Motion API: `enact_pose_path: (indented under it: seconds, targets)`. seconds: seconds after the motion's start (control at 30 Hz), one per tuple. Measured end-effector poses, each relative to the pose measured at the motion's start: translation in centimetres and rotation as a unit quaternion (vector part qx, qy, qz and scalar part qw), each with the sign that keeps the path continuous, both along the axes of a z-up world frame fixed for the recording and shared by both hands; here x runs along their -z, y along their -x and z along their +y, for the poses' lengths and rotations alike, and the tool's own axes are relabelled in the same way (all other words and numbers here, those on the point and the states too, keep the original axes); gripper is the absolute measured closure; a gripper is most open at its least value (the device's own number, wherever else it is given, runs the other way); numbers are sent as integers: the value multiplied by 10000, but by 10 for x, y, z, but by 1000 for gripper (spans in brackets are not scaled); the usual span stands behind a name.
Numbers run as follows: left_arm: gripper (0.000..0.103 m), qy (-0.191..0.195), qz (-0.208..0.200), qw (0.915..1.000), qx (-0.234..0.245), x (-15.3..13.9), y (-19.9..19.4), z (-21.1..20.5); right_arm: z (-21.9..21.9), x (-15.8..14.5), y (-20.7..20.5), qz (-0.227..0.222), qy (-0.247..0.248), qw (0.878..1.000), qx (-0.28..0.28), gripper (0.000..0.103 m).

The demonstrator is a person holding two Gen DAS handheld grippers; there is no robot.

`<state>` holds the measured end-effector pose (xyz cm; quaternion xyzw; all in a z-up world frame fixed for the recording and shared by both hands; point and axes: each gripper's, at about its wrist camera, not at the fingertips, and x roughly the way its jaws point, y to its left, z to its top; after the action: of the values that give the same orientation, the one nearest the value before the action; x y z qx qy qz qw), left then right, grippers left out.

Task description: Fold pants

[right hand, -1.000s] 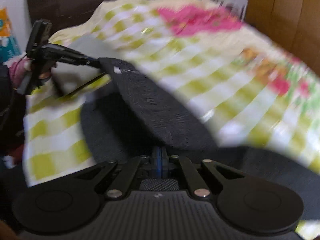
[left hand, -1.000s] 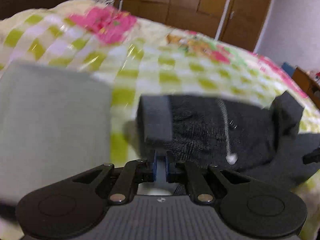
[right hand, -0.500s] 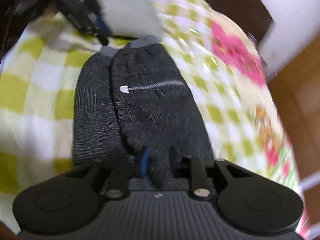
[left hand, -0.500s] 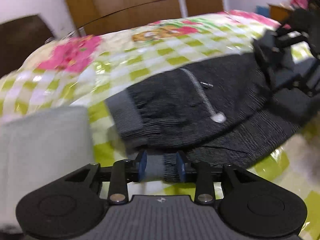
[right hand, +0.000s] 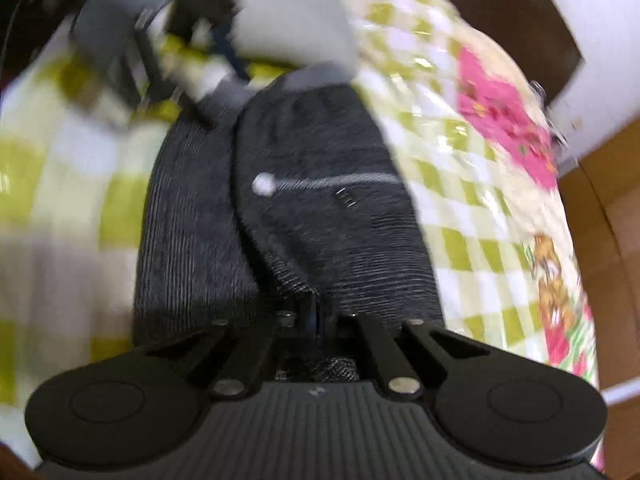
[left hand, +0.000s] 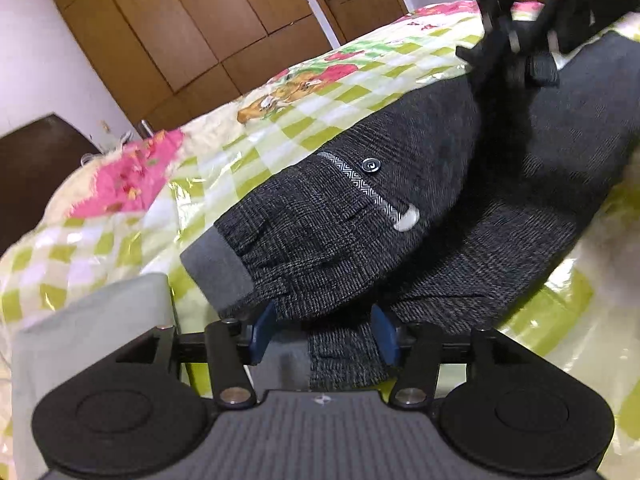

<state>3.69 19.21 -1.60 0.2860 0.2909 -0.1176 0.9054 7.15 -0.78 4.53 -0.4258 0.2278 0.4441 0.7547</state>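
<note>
Dark grey pants [left hand: 360, 220] lie folded lengthwise on the bed, with the grey waistband, a button and a pocket trim facing up. My left gripper [left hand: 324, 332] sits at the waistband end. Its jaws are opening, and pants fabric lies loose between the blue pads [left hand: 262, 332]. In the right wrist view the pants [right hand: 320, 200] run away from my right gripper [right hand: 316, 316], which is shut with dark fabric gathered at its tips. The right gripper [left hand: 520, 56] shows blurred over the far end of the pants. The left gripper [right hand: 140, 52] is a blur at the upper left.
The bed has a glossy yellow-green checked cover [left hand: 200, 184] with pink flower prints. A folded light grey cloth [left hand: 92, 340] lies beside the waistband. Brown wardrobe doors [left hand: 200, 32] stand behind the bed, and a dark headboard [left hand: 32, 176] is at the left.
The pants, first held up, now lie flat on the bed. My left jaws have spread off the waistband. The right jaws opened, then shut again at the pants. Both views have rolled.
</note>
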Motion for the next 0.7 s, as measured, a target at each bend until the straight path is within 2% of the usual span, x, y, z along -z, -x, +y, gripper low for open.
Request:
enact_pose_path:
  seconds: [0.1,0.2,0.27,0.3,0.4,0.5,0.57,0.63,0.7]
  targets:
    - [38,-325,-278,9991,14,10,-8,-5,-6,-24,-5,303,-399,9984,270,103]
    - [38,-467,-634,9965,-282,13,-22,-7,-10,-41,-8,489,-640,9955,489,103]
    - [51,-433,-689,9956,-473,11,-30,-4,-13,-51,-11,614,-757,9934,606,103]
    - [62,-297,-660,9958,-564,7,-31,0,-15,-55,-12,641,-798,9926,653,103]
    - [67,5,-699,9954,-661,-9,-21,11,-22,-61,-8,679,-869,9911,749,103]
    - [69,-217,-768,9947,-652,-10,-3,12,-25,-60,1,889,-855,9894,770,103]
    - [68,-445,-631,9952,-605,1,1,11,-26,-53,12,1116,-887,9870,748,103]
    - [66,-734,-369,9953,-511,19,5,8,-23,-35,22,1435,-850,9832,737,103]
    - [66,-1151,-373,9919,-389,29,7,0,-17,-11,32,1540,-762,9822,763,103]
